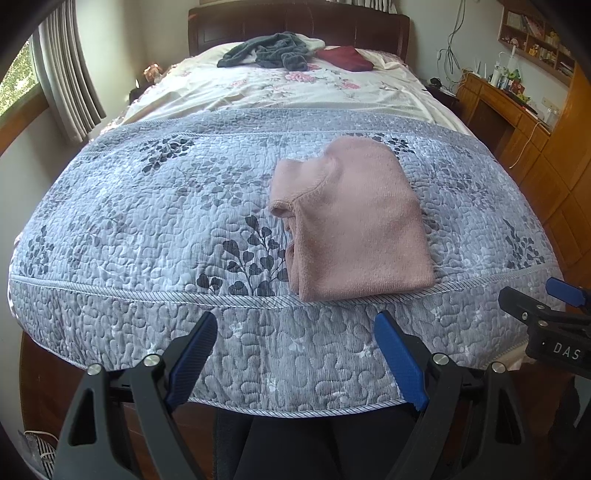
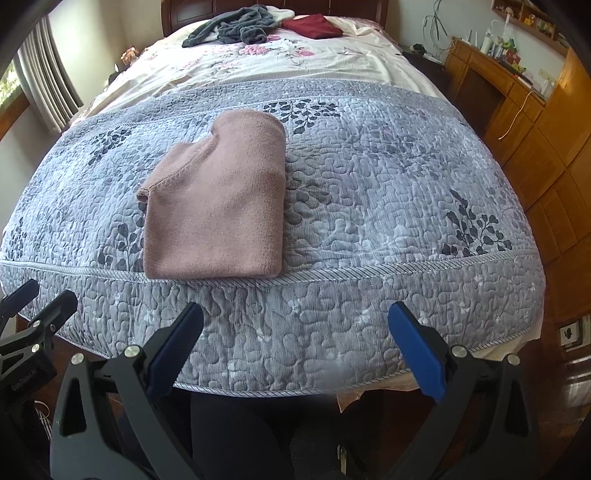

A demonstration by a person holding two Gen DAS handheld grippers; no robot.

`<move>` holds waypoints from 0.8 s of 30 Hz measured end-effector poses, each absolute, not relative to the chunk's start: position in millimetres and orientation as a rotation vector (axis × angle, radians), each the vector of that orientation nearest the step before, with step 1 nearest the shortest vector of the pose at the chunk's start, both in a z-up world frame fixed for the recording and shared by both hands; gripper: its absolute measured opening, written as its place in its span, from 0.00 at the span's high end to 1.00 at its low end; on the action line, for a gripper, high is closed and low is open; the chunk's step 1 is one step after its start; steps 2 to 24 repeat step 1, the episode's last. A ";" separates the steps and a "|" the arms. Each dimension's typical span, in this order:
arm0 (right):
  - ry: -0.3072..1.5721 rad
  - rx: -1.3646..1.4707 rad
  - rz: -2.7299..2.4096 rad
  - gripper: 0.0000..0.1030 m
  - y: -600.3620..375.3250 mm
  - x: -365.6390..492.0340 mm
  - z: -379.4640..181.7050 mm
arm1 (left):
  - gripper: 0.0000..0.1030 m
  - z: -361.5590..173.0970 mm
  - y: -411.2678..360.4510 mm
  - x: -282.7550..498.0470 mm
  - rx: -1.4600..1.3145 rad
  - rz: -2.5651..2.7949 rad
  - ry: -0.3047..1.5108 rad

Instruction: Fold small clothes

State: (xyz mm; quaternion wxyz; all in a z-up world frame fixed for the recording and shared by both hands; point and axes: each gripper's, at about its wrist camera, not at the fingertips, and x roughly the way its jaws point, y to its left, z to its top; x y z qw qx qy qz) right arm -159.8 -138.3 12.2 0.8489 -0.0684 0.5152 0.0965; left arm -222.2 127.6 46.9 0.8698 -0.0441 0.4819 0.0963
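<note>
A pink knit garment [image 1: 351,221] [image 2: 218,206] lies folded into a compact block on the grey quilted bedspread [image 1: 147,221] [image 2: 388,192], close to the foot edge. My left gripper [image 1: 299,325] hangs open below the bed's edge, just short of the garment, with nothing between its blue pads. My right gripper [image 2: 295,314] is open too, low at the foot of the bed and to the right of the garment. Each gripper shows at the side of the other's view: the right one [image 1: 546,299] and the left one [image 2: 37,295].
At the head of the bed lie a dark grey-green pile of clothes [image 1: 269,51] [image 2: 232,26] and a folded maroon garment [image 1: 345,57] [image 2: 314,26]. A wooden desk and cabinets [image 1: 517,122] [image 2: 524,122] line the right side. A person's dark-clad legs [image 2: 240,435] are below.
</note>
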 end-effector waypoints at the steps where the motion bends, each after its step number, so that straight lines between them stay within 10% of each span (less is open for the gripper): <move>1: 1.087 -0.142 0.203 0.03 -138.3 -160.2 11.9 | 0.15 46.9 127.5 -222.2 -0.093 0.202 1.007; 24: 1.087 -0.142 0.203 0.03 -138.3 -160.2 11.9 | 0.15 46.9 127.5 -222.2 -0.093 0.202 1.007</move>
